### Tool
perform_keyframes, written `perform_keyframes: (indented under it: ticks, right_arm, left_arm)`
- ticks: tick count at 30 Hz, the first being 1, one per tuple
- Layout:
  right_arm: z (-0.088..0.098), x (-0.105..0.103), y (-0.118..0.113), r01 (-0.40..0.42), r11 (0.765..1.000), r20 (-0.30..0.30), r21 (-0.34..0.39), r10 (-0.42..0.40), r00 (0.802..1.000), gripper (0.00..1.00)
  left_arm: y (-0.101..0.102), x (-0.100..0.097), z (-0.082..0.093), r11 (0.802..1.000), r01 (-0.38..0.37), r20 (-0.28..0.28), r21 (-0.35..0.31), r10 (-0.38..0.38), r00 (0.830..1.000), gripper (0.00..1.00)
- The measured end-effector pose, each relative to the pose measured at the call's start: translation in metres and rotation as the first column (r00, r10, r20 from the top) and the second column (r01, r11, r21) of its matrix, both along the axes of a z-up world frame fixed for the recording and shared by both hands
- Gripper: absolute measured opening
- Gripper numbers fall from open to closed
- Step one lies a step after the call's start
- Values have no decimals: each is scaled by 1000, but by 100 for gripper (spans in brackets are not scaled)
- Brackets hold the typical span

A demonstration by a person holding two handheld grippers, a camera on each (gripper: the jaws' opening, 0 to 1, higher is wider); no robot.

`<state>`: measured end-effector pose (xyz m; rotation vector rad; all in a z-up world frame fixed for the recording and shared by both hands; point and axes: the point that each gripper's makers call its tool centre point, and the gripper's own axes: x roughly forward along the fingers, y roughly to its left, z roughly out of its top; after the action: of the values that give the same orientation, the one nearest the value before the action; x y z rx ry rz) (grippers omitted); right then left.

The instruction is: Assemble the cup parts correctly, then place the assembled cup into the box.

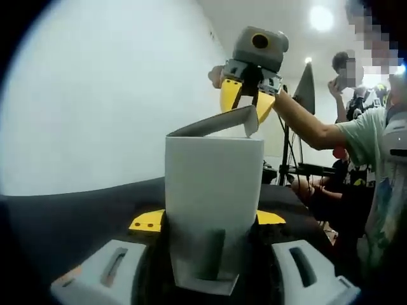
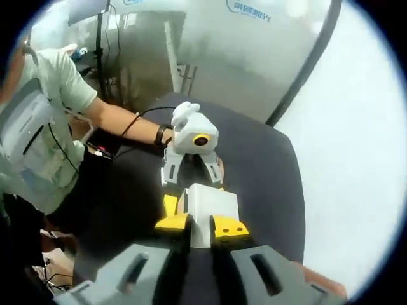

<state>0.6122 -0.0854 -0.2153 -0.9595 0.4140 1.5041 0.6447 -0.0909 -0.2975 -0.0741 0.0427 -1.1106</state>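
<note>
A white cardboard box [image 1: 213, 190] stands upright on the black table, clamped at its sides between the yellow tips of my left gripper [image 1: 208, 219]. Its top flap [image 1: 219, 122] is raised and tilted. My right gripper [image 1: 248, 100] comes down from above and is shut on the flap's far edge. In the right gripper view my right gripper [image 2: 200, 240] pinches that flap, with the box [image 2: 210, 202] just beyond it. Behind the box the left gripper [image 2: 200, 223] holds its sides with yellow fingertips [image 2: 230, 227]. The inside of the box is hidden.
A round black table [image 2: 261, 165] carries the box, with a pale curved wall [image 1: 95, 95] behind it. The person's arm [image 1: 305, 124] reaches in from the right. Other people and a stand [image 1: 286, 152] are at the far right, and cables and clutter [image 2: 95, 149] lie beside the table.
</note>
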Motion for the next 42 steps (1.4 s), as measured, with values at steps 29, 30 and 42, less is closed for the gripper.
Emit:
perform_keyframes:
  ticks: [29, 30, 42]
  right_arm:
    - [26, -4, 7, 89, 923, -197, 373, -15, 980, 20]
    - [32, 1, 8, 109, 896, -207, 430, -20, 978, 20]
    - [24, 11, 5, 169, 757, -223, 631, -32, 974, 23]
  left_arm:
    - [-4, -5, -1, 1000, 3, 0, 20, -3, 1000, 48]
    - [-2, -2, -1, 1000, 3, 0, 21, -3, 1000, 48]
    - [6, 6, -2, 1000, 6, -8, 24, -5, 1000, 48]
